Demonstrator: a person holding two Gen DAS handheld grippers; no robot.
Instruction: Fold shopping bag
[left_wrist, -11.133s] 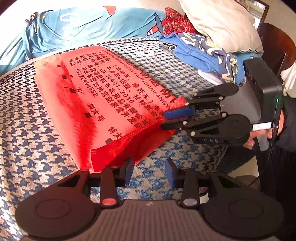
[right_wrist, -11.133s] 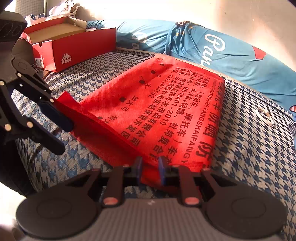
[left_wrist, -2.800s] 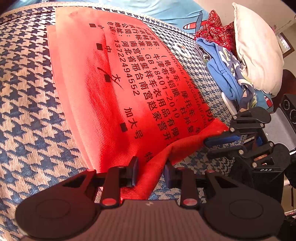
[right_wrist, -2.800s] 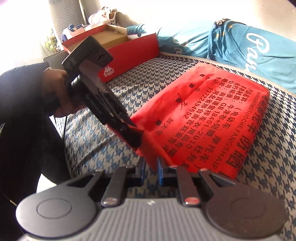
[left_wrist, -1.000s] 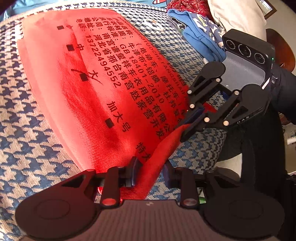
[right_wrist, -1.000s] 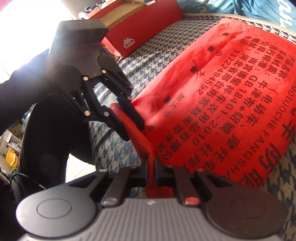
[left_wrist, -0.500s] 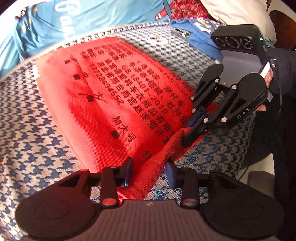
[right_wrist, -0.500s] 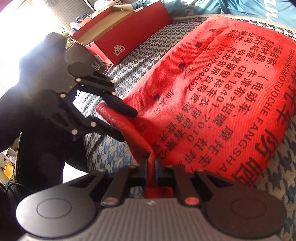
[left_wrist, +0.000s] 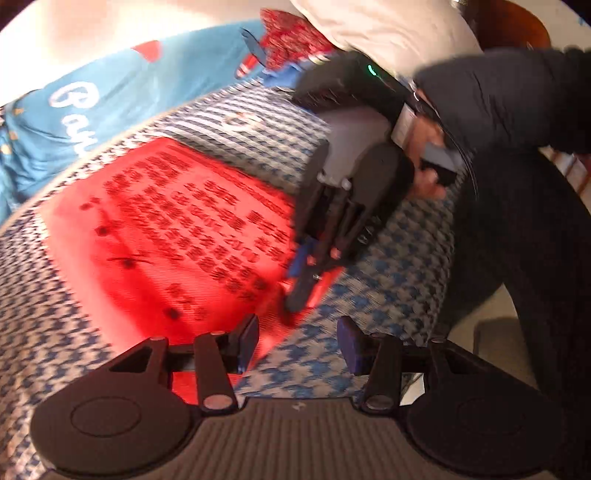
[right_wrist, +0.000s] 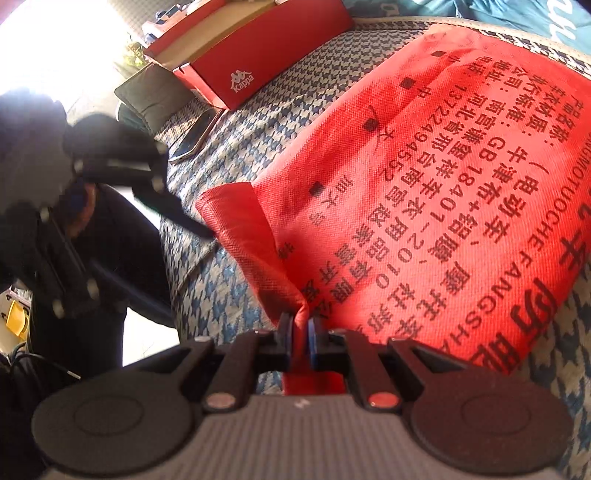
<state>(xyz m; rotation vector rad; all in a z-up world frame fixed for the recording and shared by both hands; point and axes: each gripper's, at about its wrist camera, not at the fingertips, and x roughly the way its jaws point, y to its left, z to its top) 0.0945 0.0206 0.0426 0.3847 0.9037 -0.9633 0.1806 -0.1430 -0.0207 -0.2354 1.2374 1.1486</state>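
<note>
Closely viewed, right fingers (right_wrist: 285, 338): the blue pads are pressed together on a pinched fold at the near corner of the red shopping bag (right_wrist: 424, 192).
Right gripper (right_wrist: 300, 334): it is clamped on that corner; from the left wrist view it (left_wrist: 301, 291) is seen pointing down at the bag's near right corner, held by a hand (left_wrist: 424, 158) in a dark sleeve (left_wrist: 498, 96).
Left fingers (left_wrist: 248, 341): the two pads are spread wide apart, with nothing held between them.
Left gripper (left_wrist: 297, 343): it is parted above the bag's near edge and the bedcover; in the right wrist view it (right_wrist: 184, 236) is seen blurred, just beside the raised flap of the bag, and contact cannot be told.
Shopping bag: it is laid flat on the houndstooth bedcover (right_wrist: 229, 162), printed side up with black Chinese lettering; the near corner is lifted into a curled flap running up to the right gripper. In the left wrist view the bag (left_wrist: 166, 236) is blurred.
Shoe box (right_wrist: 258, 51): a red open box marked Kappa is set on the bedcover, well apart from the bag.
Phone (right_wrist: 194, 134): a dark phone is laid near the shoe box.
Teal bedding (left_wrist: 85, 110): it is bunched beyond the bag's far edge.
Pillow (left_wrist: 388, 33): a pale pillow is seen at the far right of the bed.
</note>
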